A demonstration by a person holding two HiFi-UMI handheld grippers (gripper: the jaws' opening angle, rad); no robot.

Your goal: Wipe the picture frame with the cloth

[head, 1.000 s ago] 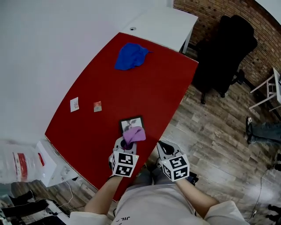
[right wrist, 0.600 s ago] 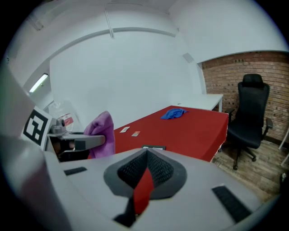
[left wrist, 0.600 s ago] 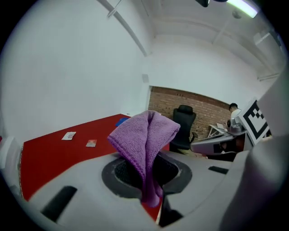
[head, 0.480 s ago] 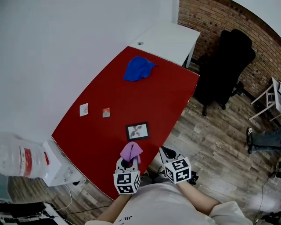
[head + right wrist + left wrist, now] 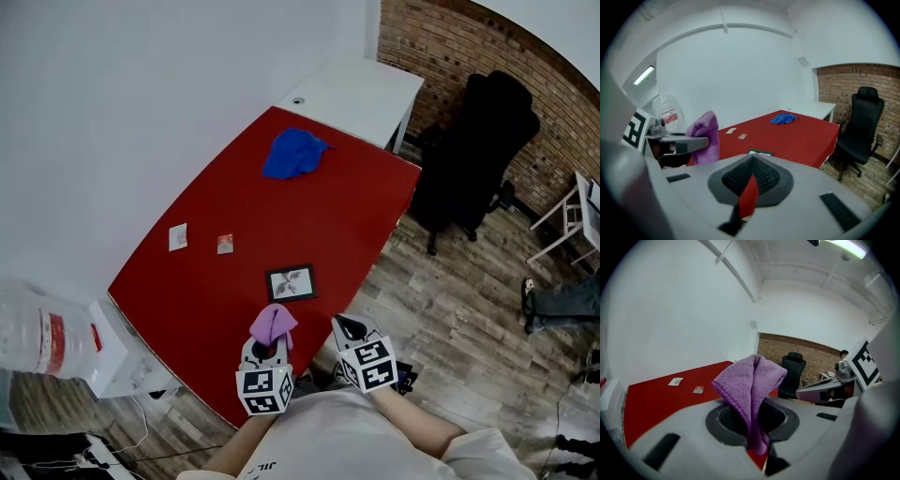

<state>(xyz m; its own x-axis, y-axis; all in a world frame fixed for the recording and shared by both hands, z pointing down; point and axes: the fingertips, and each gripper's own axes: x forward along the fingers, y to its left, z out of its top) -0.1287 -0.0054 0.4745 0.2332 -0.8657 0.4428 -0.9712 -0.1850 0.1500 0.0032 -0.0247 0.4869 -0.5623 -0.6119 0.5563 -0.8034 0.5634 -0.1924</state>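
Purple cloth [image 5: 273, 324] sits pinched in left claw [image 5: 268, 345], seemingly off the picture frame [image 5: 292, 282].

The picture frame [image 5: 292, 282] lies flat on the table [image 5: 328, 216] near its front edge — just behind the left gripper [image 5: 265, 349], whose jaws pinch the cloth [image 5: 272, 324] standing up between them, apart from the frame. The right gripper [image 5: 346, 327] is beside it on the right, at the table's edge, jaws together. Left of the frame lies a card [image 5: 178, 237], with a second card [image 5: 225, 244] just right of it. A second cloth [image 5: 293, 153] lies at the far end. Behind the table stands a desk [image 5: 361, 89] — an office chair [image 5: 473, 150] to its right.
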